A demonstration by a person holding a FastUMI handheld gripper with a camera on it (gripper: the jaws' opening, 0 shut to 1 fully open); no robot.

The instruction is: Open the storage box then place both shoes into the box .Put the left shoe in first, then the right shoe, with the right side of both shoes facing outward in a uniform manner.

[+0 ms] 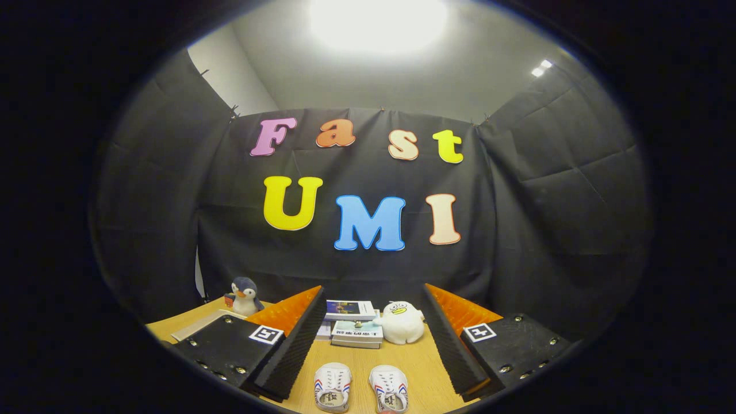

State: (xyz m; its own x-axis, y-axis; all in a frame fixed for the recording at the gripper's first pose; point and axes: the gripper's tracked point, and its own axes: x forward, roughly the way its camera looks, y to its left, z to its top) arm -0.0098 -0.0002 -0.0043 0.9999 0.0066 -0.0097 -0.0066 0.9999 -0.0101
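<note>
Wooden table — on it two white shoes, stacked books, a penguin toy, a white plush.

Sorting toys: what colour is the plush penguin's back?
Dark blue-grey plush penguin, white belly; gripper view.

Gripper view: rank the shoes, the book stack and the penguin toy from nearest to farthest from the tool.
1. Shoes: side by side between the open tool's fingers; too close to rank apart.
2. Book stack: beyond the shoes, beside a white plush.
3. Penguin toy: farthest, table's far left corner.

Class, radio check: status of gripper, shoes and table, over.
Gripper open, holding nothing. Two white canvas shoes side by side between its fingers, on the wooden table. Stacked books, white plush duck beyond.
</note>
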